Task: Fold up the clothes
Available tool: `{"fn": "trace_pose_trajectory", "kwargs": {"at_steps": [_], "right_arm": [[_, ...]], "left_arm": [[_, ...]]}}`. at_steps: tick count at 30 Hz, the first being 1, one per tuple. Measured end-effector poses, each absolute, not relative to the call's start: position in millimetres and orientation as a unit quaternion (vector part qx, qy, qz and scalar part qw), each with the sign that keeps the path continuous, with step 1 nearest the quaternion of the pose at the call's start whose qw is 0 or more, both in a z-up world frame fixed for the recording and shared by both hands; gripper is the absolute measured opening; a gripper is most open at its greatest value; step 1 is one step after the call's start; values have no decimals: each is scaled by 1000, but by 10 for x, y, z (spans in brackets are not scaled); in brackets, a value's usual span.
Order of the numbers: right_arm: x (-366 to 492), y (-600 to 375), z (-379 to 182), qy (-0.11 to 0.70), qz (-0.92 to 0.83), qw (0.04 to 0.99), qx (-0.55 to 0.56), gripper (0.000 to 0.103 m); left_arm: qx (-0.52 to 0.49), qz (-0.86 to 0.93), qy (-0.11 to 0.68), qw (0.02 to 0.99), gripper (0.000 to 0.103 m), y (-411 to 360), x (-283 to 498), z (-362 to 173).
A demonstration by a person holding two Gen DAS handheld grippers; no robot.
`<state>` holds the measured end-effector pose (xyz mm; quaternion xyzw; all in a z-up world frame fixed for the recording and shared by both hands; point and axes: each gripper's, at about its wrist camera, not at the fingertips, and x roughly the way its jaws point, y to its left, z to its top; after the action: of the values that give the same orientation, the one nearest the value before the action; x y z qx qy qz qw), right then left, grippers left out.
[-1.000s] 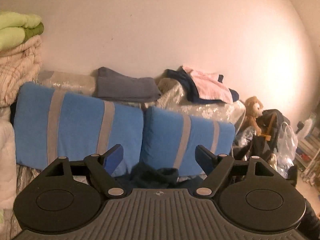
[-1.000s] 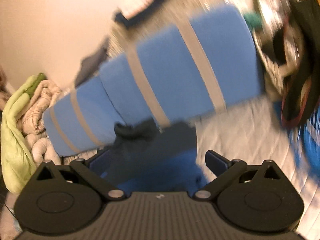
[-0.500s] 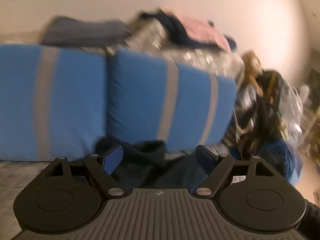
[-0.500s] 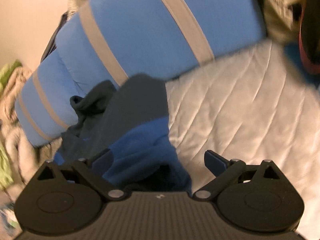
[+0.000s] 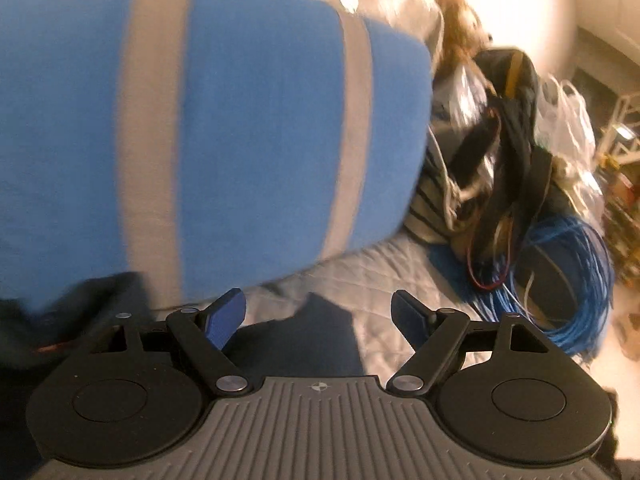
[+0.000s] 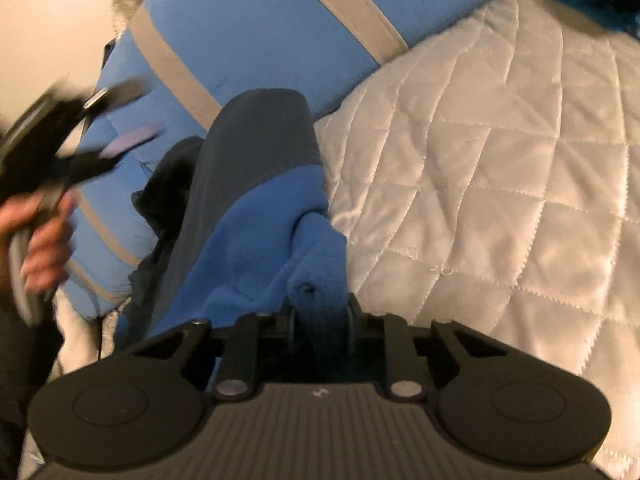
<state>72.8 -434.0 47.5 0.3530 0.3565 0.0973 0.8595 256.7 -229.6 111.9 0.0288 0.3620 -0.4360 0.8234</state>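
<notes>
A blue and dark grey fleece garment (image 6: 256,216) lies crumpled on the quilted bed cover (image 6: 500,184), leaning against the blue pillows. My right gripper (image 6: 320,316) is shut on a bunched blue fold of it at the near edge. In the left wrist view my left gripper (image 5: 318,314) stands open above a dark corner of the garment (image 5: 304,340), nothing between its fingers. The left gripper (image 6: 116,120) also shows blurred at the left of the right wrist view, held by a hand (image 6: 44,236).
Two blue pillows with grey stripes (image 5: 224,120) stand against the wall behind the garment. To the right lie a teddy bear (image 5: 460,32), dark bags (image 5: 508,152), a plastic bag (image 5: 564,116) and a coil of blue cable (image 5: 576,280). Bare quilt spreads to the right.
My right gripper has dropped onto the garment and shut on its blue fold. My left gripper has swung down and right toward the bed, staying open.
</notes>
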Motion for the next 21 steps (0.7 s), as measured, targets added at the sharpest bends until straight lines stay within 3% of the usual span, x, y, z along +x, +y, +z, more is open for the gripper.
{"fn": "trace_pose_trajectory", "kwargs": {"at_steps": [3,5,6,14,21], "right_arm": [[708,-4293,476,351,87,869,338,23],[715,-4288,468,351,86,872,331,23],[718,-4291,458,350,87,873,328,23],[711,-4238,455,348,77,883,306,22],[711,-4272,414,352,74,877,320,22]], "left_arm": [[50,-428,416,801,78,-2593,2745,900],[56,-421,459,781,24,-2676,2832,760],[58,-418,471,775,10,-2689,2848,715],[1,-368,417,831,8,-1956,2863,839],[106,-414,383,819,8,-1797,2270,846]]}}
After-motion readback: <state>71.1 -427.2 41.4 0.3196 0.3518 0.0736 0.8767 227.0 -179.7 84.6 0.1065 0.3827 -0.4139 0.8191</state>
